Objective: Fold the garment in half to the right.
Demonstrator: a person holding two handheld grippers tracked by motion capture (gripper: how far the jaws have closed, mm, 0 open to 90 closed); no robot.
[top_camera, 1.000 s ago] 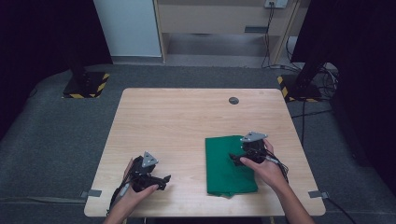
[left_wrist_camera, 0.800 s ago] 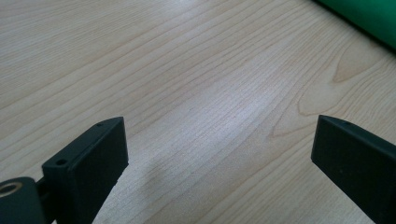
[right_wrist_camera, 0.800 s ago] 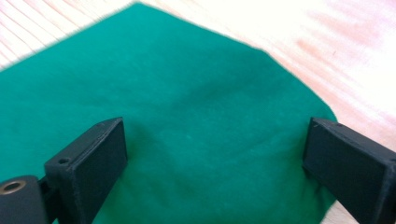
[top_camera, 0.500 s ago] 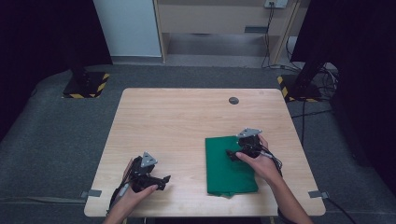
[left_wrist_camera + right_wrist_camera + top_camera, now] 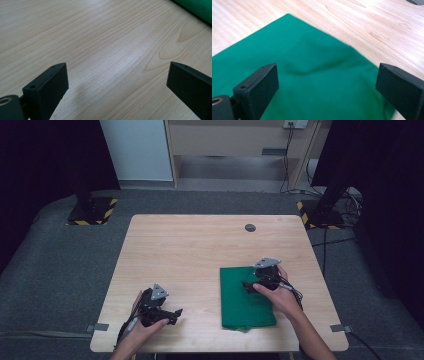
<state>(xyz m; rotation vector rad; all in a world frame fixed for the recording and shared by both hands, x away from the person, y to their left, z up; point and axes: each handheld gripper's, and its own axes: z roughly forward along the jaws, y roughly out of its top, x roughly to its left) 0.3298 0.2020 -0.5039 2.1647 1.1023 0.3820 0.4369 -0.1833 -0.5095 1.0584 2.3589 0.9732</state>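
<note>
High view, table: a light wooden table point(image 5: 200, 260) seen from above, with a person's forearms coming in from the bottom edge.
High view, left tongs: the left tongs point(image 5: 172, 312) sit low over bare wood near the table's front edge, held in the left hand point(image 5: 142, 330), tips pointing toward the cloth; too small here to tell how wide they gape.
High view, right tongs: the right tongs point(image 5: 246, 284) are over the far half of the cloth, held in the right hand point(image 5: 277, 295), with a grey three-cornered plate on top and a cable trailing behind.
High view, cloth: a green cloth point(image 5: 240, 305) lies flat under the right tongs and well to the right of the left tongs.
High view, disc: a small dark disc point(image 5: 250, 227) lies on the wood well beyond the right tongs.
Left gripper view, tongs: released, the two black jaws stand wide apart with nothing between them but bare wood.
Left gripper view, cloth: a green edge point(image 5: 197, 8) lies ahead of the jaws, well apart from them, at the upper right.
Right gripper view, tongs: released, the jaws stand wide apart and grasp nothing.
Right gripper view, cloth: the cloth point(image 5: 312, 82) spreads beneath and between the jaws, with a soft crease just ahead of them; its corner points away, and bare wood lies beyond.
</note>
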